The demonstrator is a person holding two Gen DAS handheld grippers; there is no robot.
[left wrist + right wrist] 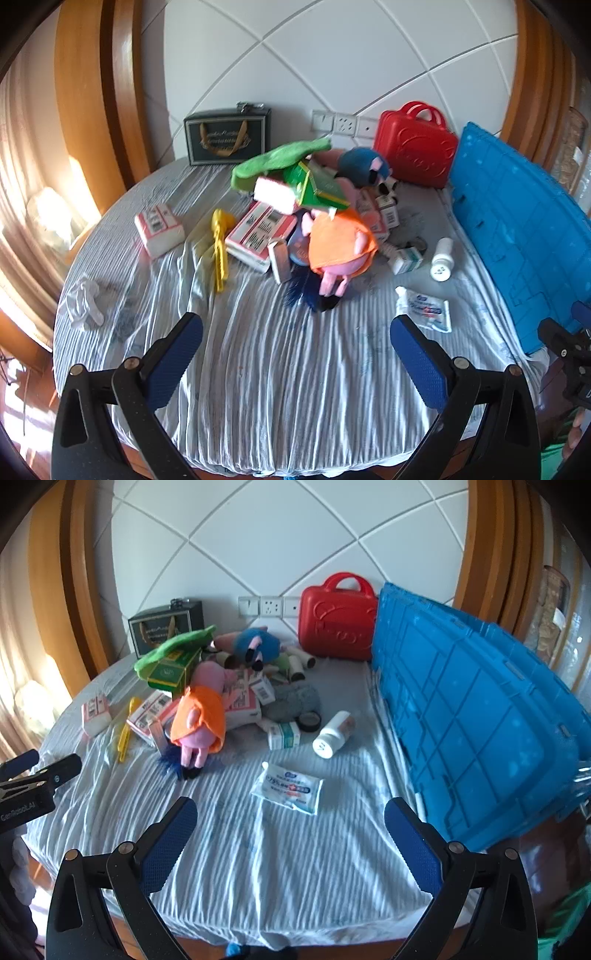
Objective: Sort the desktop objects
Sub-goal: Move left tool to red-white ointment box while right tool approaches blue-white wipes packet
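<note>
White quilted wall panel [280, 535] w/ diamond seams behind table. Wall sockets [271, 606] in a row at its base. Wooden frame [92, 92] on both sides; sunlit curtain [22, 206] far left.

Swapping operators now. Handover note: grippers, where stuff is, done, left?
Left gripper: open, empty, above bare tablecloth.
Right gripper: open, empty, just short of the wipes packet.
Pile mid-table: pig plush in orange, blue plush, green cloth, boxes. White bottle lies on its side beside the blue crate; red case at the back.
Done: nothing visibly sorted.
Left: everything.
</note>
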